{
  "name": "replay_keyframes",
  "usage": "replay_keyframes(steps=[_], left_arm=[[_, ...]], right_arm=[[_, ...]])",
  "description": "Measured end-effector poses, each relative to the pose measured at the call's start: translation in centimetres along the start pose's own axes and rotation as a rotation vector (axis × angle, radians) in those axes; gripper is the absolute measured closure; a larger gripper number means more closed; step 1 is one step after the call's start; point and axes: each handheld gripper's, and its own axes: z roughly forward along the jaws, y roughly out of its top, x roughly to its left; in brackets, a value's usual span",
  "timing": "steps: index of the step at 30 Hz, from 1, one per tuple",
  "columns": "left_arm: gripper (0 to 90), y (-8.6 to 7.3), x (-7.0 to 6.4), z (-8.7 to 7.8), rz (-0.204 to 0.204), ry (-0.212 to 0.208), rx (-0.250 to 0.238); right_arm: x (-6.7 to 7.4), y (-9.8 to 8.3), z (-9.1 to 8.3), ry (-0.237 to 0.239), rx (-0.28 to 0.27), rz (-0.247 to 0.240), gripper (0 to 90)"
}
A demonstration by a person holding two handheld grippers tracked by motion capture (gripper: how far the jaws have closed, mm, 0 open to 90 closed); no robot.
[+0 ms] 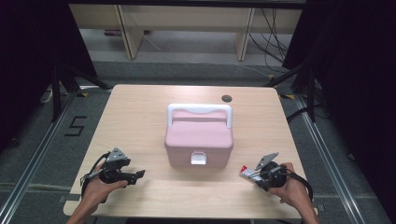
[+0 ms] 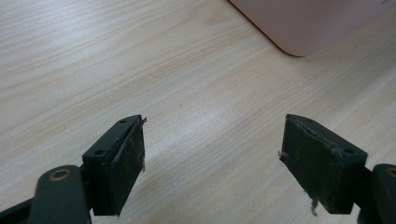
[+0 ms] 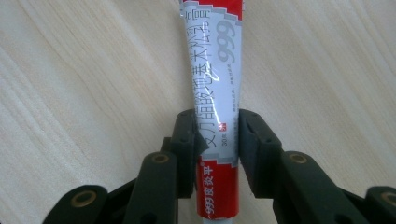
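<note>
High view: pink box [image 1: 198, 138] sits mid-table [image 1: 140, 121], lid down, white carry handle [image 1: 200, 112] folded toward the far side, white latch [image 1: 199, 159] on the near face looks fastened. Contents can't be seen with the lid shut.

Right gripper [image 1: 252, 174] is at the near right, just off the box's front right corner, pinching a red-and-white tube [image 1: 246, 172]. Right gripper view: both jaws pressed on the tube [image 3: 215, 93] across its white middle section, tube running lengthwise away from the camera above bare tabletop. Label: large grey "999" near the far end, a column of Chinese characters down the white band, "30" in small print near the jaws, "999" again plus white characters on the red band at the near end. Fine print too small to read.

Left gripper [image 1: 138, 174] at the near left, well apart from the box. Left gripper view: jaws spread wide, nothing between them, worn pads [image 2: 132, 161] with fluff stuck on; corner of the pink box [image 2: 299, 23] at top right.

Floor left of the table carries a black "5" marking [image 1: 74, 126].
</note>
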Motion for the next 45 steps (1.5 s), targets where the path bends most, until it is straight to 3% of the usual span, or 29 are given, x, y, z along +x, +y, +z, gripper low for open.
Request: replay_keyframes(steps=[9,16,23,27,28,29,32,33,35,36,38,39,41,45], left_arm=[[21.0,0.1,0.1,0.0,0.005,-0.004,0.015],[21.0,0.1,0.0,0.0,-0.003,0.001,-0.008],[21.0,0.4,-0.1,-0.1,-0.002,-0.009,-0.017],[21.0,0.5,0.1,0.0,-0.008,-0.013,-0.004],[21.0,0.6,0.2,0.0,-0.007,-0.021,-0.013],[21.0,0.8,0.3,-0.1,-0.016,-0.021,-0.025],[21.0,1.2,0.6,-0.5,-0.030,-0.019,-0.043],[21.0,1.4,0.7,-0.7,-0.040,-0.028,-0.046],[21.1,1.9,0.9,-1.0,-0.040,-0.033,-0.055],[21.5,2.2,1.0,-1.2,-0.035,-0.041,-0.063],[21.6,2.5,1.2,-1.3,-0.027,-0.056,-0.054],[21.6,2.9,1.2,-1.4,-0.022,-0.062,-0.059],[21.6,3.2,1.3,-1.5,0.001,-0.074,-0.043],[21.7,4.3,1.2,-1.4,0.014,-0.099,-0.032]], right_arm=[[0.0,-0.1,0.3,0.007,-0.001,0.002,69.5],[-0.1,-0.1,0.3,0.006,-0.002,0.003,69.5],[-0.1,-0.3,0.1,0.021,-0.012,0.053,65.2],[-0.3,-0.4,0.0,0.010,-0.026,0.047,62.6],[-0.1,-0.4,-0.1,0.011,-0.026,0.079,61.6],[-0.3,-0.4,-0.2,0.006,-0.042,0.061,60.1],[-0.2,-0.3,-0.8,-0.026,-0.113,0.104,51.9],[-0.2,-0.3,-0.8,-0.026,-0.113,0.104,51.9],[-0.3,-0.2,-1.1,-0.050,-0.167,0.105,45.9],[-0.2,-0.2,-1.6,-0.053,-0.227,0.149,42.0],[-0.1,-0.3,-1.6,-0.057,-0.248,0.156,41.0],[0.1,-0.3,-1.6,-0.071,-0.309,0.194,38.2],[0.1,-0.3,-1.6,-0.069,-0.322,0.186,37.8],[0.7,-0.5,-1.4,-0.061,-0.361,0.233,35.6]])
